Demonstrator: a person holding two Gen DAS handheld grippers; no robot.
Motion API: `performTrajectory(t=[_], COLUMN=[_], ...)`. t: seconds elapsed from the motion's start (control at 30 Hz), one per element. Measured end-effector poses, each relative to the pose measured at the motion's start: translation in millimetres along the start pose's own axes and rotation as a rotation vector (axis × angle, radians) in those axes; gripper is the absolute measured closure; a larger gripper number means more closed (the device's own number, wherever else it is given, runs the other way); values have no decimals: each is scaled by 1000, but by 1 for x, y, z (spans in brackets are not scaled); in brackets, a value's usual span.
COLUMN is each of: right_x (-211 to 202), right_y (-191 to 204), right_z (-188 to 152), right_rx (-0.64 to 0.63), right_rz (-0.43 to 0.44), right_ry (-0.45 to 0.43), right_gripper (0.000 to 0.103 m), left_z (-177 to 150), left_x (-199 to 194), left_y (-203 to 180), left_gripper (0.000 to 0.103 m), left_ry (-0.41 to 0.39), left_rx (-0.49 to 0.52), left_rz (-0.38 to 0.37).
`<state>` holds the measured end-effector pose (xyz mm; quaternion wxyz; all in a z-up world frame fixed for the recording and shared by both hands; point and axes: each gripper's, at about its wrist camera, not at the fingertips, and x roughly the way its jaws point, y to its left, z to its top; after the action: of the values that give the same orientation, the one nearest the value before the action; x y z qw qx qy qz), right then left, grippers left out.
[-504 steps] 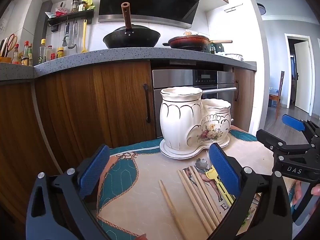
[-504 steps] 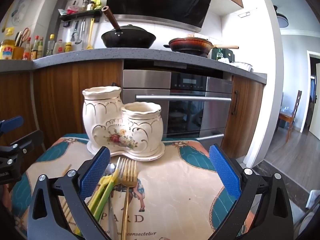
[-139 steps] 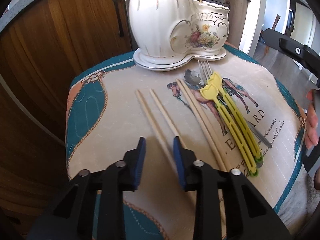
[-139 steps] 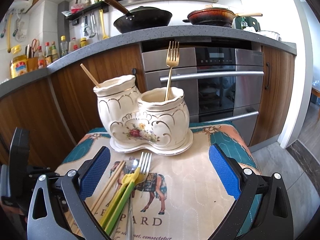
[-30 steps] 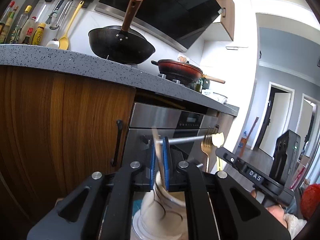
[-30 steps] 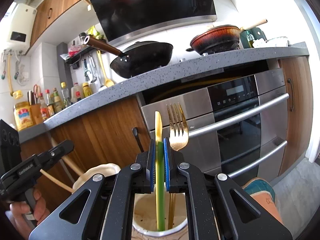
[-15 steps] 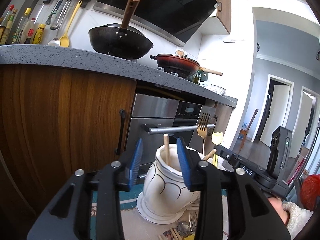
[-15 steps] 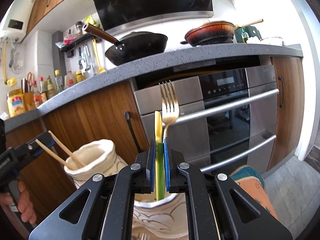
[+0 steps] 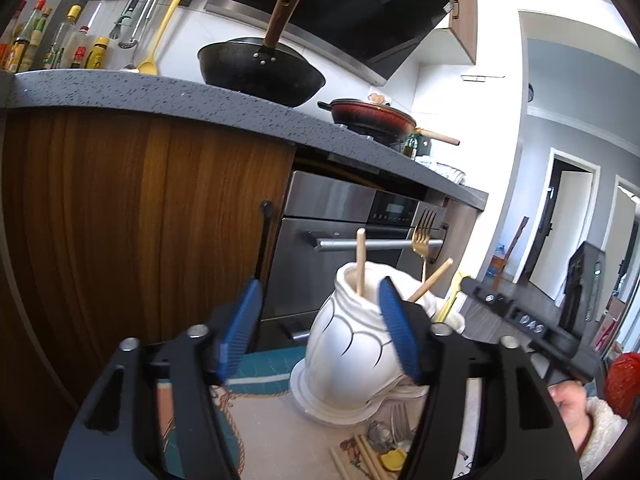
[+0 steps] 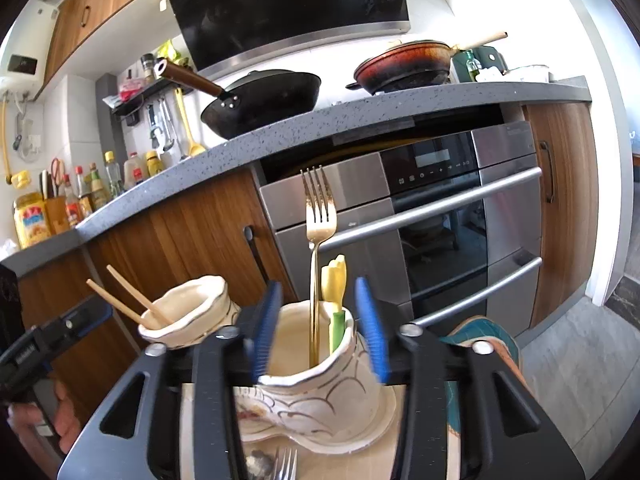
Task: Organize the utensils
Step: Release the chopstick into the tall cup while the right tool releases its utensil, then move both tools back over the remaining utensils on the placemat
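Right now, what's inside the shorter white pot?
In the shorter white pot stand a gold fork and a yellow-and-green utensil, both upright. Their lower ends are hidden by the pot's wall.

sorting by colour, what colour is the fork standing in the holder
Gold fork, clearest in the right wrist view.

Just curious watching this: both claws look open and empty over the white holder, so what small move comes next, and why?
Probably lower the left gripper toward the remaining wooden chopsticks on the cloth. Both grippers are open, and utensils still lie below the white ceramic utensil holder.
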<state>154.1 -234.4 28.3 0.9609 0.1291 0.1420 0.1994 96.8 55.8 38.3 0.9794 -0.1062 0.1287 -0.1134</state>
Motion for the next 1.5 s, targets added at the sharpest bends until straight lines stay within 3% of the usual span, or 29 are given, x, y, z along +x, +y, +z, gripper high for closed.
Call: performTrajectory(t=[0.2,0.53,0.97,1.5], right_x=[-19,-52,-83,-90], right_y=[0,15,25,18], right_z=[-6,-29,-46,-51], right_rx=[6,-65,-100,-81], right_rz=[24,-21,-36,-44], right_ry=[5,7,-3,12], right_gripper=[31,12,8,8], left_z=[-11,-32,-54,-69], left_x=[-8,-18,-34,-35], left_y=[1,2,-11,-27], left_gripper=[15,9,6,6], left_ry=[9,66,126,178], left_rx=[8,18,45,108], left_rz=[47,92,120,132])
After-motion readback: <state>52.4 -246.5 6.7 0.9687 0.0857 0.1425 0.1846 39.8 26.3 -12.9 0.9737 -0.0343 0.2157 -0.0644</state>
